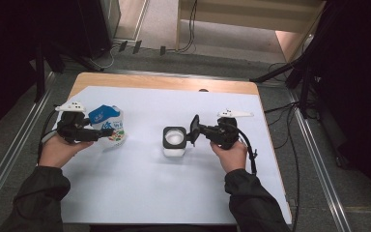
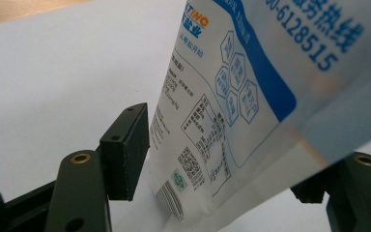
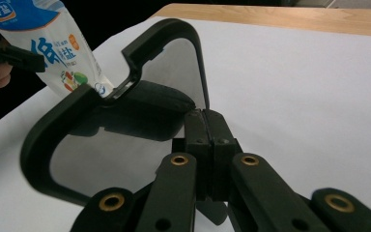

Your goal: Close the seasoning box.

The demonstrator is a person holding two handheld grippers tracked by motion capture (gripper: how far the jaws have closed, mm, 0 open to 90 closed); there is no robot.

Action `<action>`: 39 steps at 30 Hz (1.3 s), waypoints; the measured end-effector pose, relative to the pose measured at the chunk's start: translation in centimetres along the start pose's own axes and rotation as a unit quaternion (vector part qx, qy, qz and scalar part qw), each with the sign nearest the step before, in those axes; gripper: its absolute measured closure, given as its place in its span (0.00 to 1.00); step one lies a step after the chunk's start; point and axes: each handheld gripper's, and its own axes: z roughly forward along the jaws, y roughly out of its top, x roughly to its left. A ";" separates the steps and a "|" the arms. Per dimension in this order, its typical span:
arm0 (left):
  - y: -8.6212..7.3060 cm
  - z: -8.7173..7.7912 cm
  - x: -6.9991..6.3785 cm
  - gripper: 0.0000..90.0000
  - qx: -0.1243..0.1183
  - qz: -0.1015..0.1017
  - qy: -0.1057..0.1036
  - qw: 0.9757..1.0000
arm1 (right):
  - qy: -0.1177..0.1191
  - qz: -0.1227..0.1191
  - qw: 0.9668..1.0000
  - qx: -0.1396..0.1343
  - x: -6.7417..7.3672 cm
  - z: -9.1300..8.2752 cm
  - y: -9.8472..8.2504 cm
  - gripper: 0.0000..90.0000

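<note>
**Gripping lid and bag over white sheet**

Clamping right gripper (image 1: 193, 129) jaws fully together on the hinged black lid (image 3: 125, 101) of the white container (image 1: 175, 143), near the middle of the tabletop (image 1: 164, 82). Straddling the salt bag (image 1: 110, 124) with left gripper (image 1: 107, 131) jaws apart, one pad just beside the bag's printed face; contact impossible to tell. Bag upright near the left edge, well apart from the container.

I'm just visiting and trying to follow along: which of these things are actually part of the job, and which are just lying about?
Part of the job:
- salt bag, between the left gripper's jaws
- lidded container, its black lid raised
- right gripper, shut on the lid's edge

Just lying about:
- white sheet over the wooden table
- cables on the floor behind
</note>
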 end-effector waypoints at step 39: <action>-2.5 -1.5 -1.1 0.34 -0.014 -0.013 0.018 1.000 | 0.020 -0.029 0.999 0.010 1.5 2.0 1.0 0.90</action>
